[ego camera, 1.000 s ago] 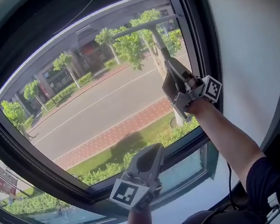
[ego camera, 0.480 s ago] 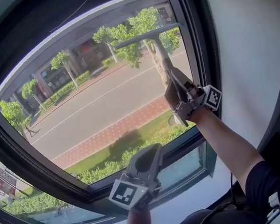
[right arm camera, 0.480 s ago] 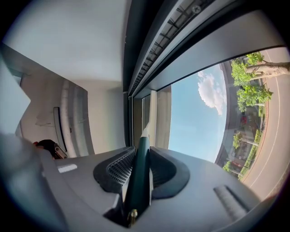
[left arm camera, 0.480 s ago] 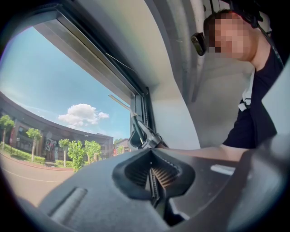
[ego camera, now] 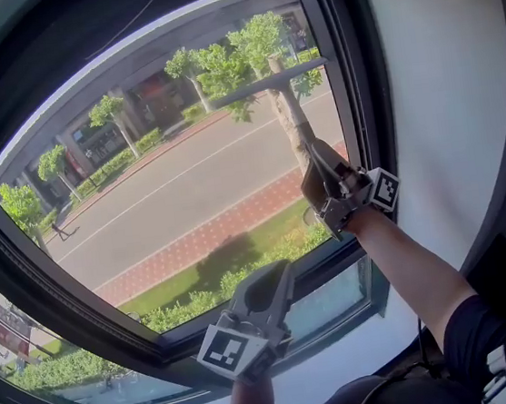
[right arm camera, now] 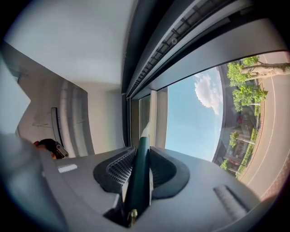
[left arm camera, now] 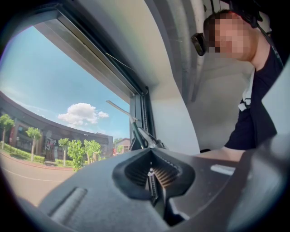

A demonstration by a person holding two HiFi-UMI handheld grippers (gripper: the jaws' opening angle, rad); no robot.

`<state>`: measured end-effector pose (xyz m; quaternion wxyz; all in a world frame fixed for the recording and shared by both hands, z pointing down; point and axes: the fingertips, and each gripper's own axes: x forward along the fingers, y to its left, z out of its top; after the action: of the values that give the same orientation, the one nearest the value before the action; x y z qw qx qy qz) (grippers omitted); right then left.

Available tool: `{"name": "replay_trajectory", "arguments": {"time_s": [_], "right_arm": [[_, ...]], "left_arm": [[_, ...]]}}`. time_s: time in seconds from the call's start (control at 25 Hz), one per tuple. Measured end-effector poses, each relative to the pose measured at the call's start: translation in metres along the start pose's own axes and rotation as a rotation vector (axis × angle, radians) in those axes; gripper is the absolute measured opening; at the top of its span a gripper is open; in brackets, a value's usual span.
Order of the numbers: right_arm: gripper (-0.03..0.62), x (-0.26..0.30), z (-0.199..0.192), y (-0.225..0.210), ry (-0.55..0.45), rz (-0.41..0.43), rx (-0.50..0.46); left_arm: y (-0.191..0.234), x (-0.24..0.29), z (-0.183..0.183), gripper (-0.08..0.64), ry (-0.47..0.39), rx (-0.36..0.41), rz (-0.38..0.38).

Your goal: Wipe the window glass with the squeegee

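Note:
My right gripper (ego camera: 325,171) is shut on the dark green handle of the squeegee (right arm camera: 139,174). Its blade (ego camera: 268,82) lies across the upper right of the window glass (ego camera: 169,188), almost level, its right end near the frame. In the right gripper view the handle runs up between the jaws toward the glass (right arm camera: 192,122). My left gripper (ego camera: 269,293) hangs low in front of the bottom frame, jaws closed together with nothing between them. The left gripper view shows the squeegee (left arm camera: 131,123) small against the window's far side.
A dark window frame (ego camera: 364,100) borders the glass on the right, with a white wall (ego camera: 449,81) beyond it. A lower pane (ego camera: 334,301) sits under the bottom rail. Outside are a street, trees and a building. A person's arm (ego camera: 408,269) holds the right gripper.
The squeegee blade has slid down the glass, and my right gripper has come down with it. The left gripper has stayed in place.

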<state>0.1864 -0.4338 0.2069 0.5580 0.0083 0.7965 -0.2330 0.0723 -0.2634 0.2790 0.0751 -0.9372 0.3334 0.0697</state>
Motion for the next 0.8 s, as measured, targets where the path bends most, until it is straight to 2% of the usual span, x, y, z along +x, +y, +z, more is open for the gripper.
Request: {"name": "replay_trajectory", "arguments": {"time_s": [0.8], "right_arm": [[0.098, -0.08, -0.026, -0.02, -0.006, -0.1, 0.038]], "left_arm": [[-0.002, 0.0, -0.005, 0.003, 0.001, -0.019, -0.006]]}}
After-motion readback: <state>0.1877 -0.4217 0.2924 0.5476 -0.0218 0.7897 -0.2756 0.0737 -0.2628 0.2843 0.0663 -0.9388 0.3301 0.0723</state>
